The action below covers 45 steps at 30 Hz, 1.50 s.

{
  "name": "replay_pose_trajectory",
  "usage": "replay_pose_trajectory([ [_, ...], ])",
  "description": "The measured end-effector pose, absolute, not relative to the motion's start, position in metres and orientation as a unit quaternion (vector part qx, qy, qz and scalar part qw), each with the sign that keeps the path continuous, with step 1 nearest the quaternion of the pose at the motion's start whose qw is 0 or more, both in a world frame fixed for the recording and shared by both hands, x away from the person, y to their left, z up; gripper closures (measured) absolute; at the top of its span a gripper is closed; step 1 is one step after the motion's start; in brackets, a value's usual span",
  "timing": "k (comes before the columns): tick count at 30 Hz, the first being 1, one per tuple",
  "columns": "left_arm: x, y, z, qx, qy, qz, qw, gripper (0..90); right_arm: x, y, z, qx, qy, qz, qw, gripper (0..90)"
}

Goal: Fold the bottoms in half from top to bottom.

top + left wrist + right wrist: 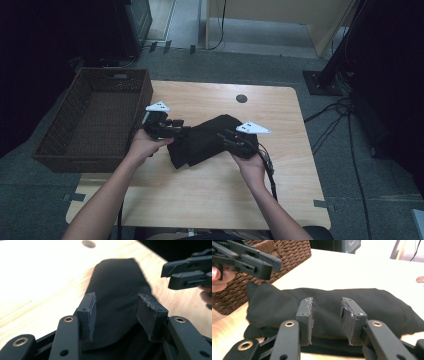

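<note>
Both tools, left (181,131) and right (223,136), hover jaws apart over the folded black cloth (207,137), apparently released beside the basket (75,145).

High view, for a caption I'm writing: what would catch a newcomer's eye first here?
A black cloth, folded, lies mid-table on the pale wooden table. The left claw and right claw hang at either end of it, jaws apart and gripping nothing. A brown wicker basket sits at the table's left edge.

No readable text, label, brand, number or sign anywhere. Nothing legible on table, basket, cloth or grippers.
</note>
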<state>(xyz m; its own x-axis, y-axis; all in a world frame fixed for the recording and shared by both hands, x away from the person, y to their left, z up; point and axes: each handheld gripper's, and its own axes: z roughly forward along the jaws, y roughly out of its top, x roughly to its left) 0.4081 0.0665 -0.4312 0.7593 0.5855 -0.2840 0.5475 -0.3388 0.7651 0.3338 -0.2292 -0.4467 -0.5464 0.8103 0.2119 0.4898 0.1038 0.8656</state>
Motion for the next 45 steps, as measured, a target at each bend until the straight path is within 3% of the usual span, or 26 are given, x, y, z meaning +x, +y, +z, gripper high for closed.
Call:
replay_pose_trajectory([
  [10, 0.41, 0.064, -0.456, 0.822, 0.37, 0.006, 0.433, 49.1, 0.362, -0.2, -0.466, 0.449, 0.742, 0.482, 0.123, 58.9],
  [27, 0.39, 0.066, -0.475, 0.816, 0.379, 0.002, 0.436, 27.2, 0.326, -0.187, -0.51, 0.419, 0.778, 0.451, 0.128, 45.3],
  [31, 0.391, 0.068, -0.471, 0.82, 0.379, 0.012, 0.428, 26.4, 0.326, -0.188, -0.499, 0.411, 0.772, 0.467, 0.13, 59.1],
  [42, 0.406, 0.07, -0.458, 0.811, 0.395, 0.028, 0.43, 31.7, 0.333, -0.156, -0.478, 0.389, 0.761, 0.5, 0.139, 71.0],
  [45, 0.41, 0.071, -0.458, 0.807, 0.403, 0.025, 0.432, 33.7, 0.332, -0.148, -0.479, 0.38, 0.769, 0.496, 0.136, 78.2],
])
